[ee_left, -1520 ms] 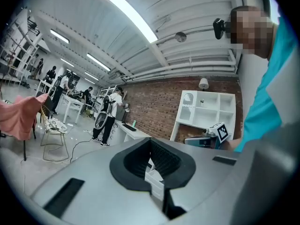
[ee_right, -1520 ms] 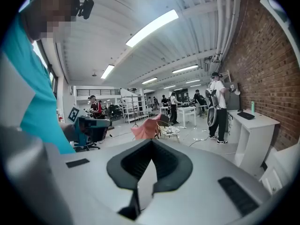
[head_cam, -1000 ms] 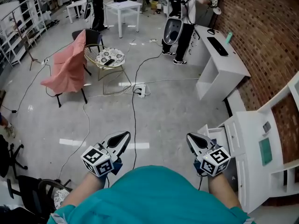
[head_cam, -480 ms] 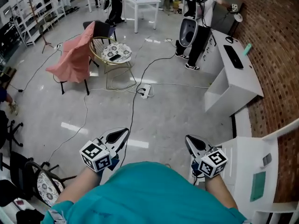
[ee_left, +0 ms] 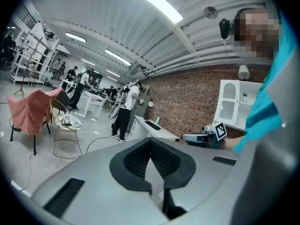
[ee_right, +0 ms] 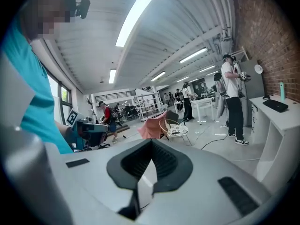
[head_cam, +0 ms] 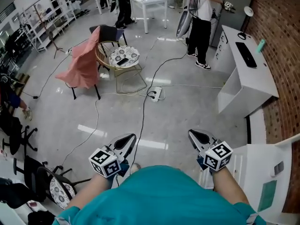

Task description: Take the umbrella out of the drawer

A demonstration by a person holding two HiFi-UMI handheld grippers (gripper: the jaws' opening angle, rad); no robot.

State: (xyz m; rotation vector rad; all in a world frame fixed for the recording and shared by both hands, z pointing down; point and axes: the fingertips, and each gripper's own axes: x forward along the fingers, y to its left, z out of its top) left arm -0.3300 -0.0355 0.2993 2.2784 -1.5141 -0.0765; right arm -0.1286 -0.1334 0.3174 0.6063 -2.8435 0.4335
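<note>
No umbrella shows in any view. The white cabinet (head_cam: pixel 265 170) with the drawers stands at the head view's lower right, partly cut off by the frame edge. My left gripper (head_cam: pixel 127 140) is held level in front of my teal shirt, shut and empty. My right gripper (head_cam: pixel 195 135) sits beside it, just left of the cabinet, also shut with nothing in it. In the left gripper view my left gripper (ee_left: pixel 151 142) has its pads closed together, and the right gripper (ee_left: pixel 205 137) shows to the right. My right gripper (ee_right: pixel 151 143) looks the same in its own view, pads together.
A white desk (head_cam: pixel 253 71) with a keyboard lines the brick wall. A person (head_cam: pixel 202 13) stands near it. A chair draped in pink cloth (head_cam: pixel 83 64), a round wire chair (head_cam: pixel 123 59), a power strip (head_cam: pixel 157 93) with floor cables, and black chairs (head_cam: pixel 28 172) lie around.
The head view has swung left: the cabinet has slid toward the lower right corner and the desk and chairs have shifted. Both grippers stay shut and empty before my body.
</note>
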